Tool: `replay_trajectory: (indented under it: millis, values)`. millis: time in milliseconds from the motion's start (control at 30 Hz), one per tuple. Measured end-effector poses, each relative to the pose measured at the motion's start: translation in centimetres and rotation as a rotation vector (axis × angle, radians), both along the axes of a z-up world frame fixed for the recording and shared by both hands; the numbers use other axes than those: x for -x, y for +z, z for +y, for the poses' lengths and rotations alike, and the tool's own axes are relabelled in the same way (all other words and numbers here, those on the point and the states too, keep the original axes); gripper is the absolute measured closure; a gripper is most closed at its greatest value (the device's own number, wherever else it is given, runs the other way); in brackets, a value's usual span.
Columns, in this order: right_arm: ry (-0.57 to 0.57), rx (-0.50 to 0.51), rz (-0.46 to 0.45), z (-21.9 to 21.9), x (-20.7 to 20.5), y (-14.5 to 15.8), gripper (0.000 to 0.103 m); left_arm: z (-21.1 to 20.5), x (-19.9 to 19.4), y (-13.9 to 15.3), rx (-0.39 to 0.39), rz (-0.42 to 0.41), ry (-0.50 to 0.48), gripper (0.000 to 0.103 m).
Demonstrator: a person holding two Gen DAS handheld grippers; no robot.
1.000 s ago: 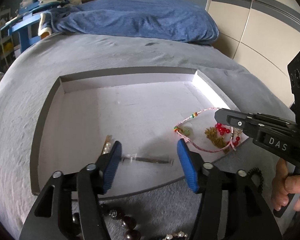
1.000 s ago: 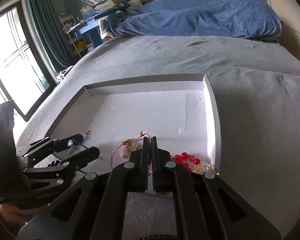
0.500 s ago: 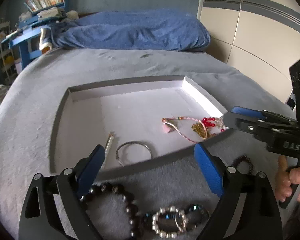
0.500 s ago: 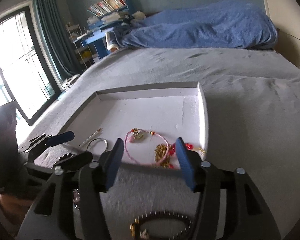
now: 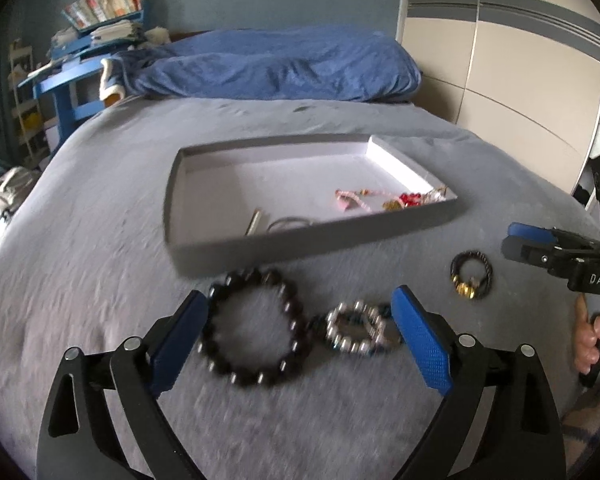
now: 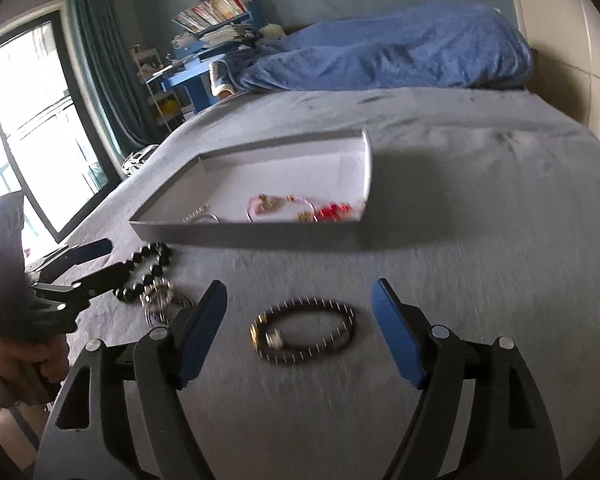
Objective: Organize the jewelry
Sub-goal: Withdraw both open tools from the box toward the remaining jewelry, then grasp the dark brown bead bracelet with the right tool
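A shallow grey tray [image 5: 300,242] [image 6: 240,235] lies on the bed and holds a pink cord bracelet [image 5: 346,200] [image 6: 260,204], red beads [image 5: 410,199] [image 6: 332,211] and a silver bangle [image 5: 290,222]. On the cover before it lie a black bead bracelet [image 5: 206,340] [image 6: 156,268], a silver-and-blue bracelet [image 5: 356,347] [image 6: 158,296] and a thin dark bracelet with a gold clasp [image 5: 466,290] [image 6: 304,304]. My left gripper [image 5: 300,296] stands wide open above the first two. My right gripper [image 6: 300,285] hovers over the thin one; its jaws are opening and grip nothing.
A rumpled blue blanket [image 5: 280,68] lies at the head of the grey bed. A cream wardrobe [image 5: 500,60] stands to the right. To the left are a blue desk [image 6: 192,80] stacked with books and a large window [image 6: 28,120]. A person's hand [image 5: 592,332] holds the right gripper's handle.
Both grippers drew back from the tray to the near side of the bed. The right jaws went from shut to open and the left jaws widened. The loose bracelets came into view.
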State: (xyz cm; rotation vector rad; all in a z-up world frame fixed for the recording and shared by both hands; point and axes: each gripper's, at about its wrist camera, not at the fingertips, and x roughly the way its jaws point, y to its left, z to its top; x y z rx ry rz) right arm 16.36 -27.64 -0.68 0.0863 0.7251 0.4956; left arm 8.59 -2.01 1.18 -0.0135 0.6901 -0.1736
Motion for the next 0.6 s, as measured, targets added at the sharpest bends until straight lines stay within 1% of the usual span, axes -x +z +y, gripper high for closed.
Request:
replay_trajectory:
  millis: [133,233,300,400,600]
  values:
    - [-0.024,0.004,0.03,-0.7,0.6,-1.5,0.028,0.9,1.2,0.0,0.024,-0.028,0.051,0.01]
    - [-0.062,-0.015,0.038,-1.4,1.1,-2.0,0.028,1.0,1.3,-0.5,0.012,-0.009,0.088,0.01]
    - [-0.082,-0.03,0.032,-1.8,1.6,-2.2,0.028,0.9,1.5,-0.8,0.009,0.008,0.087,0.01]
    - [-0.086,-0.03,0.025,-1.9,1.9,-2.2,0.028,0.8,1.7,-0.8,0.007,0.007,0.077,0.01]
    - [-0.045,0.036,0.076,-0.5,0.7,-2.8,0.028,0.4,1.7,-1.0,-0.002,0.014,0.062,0.011]
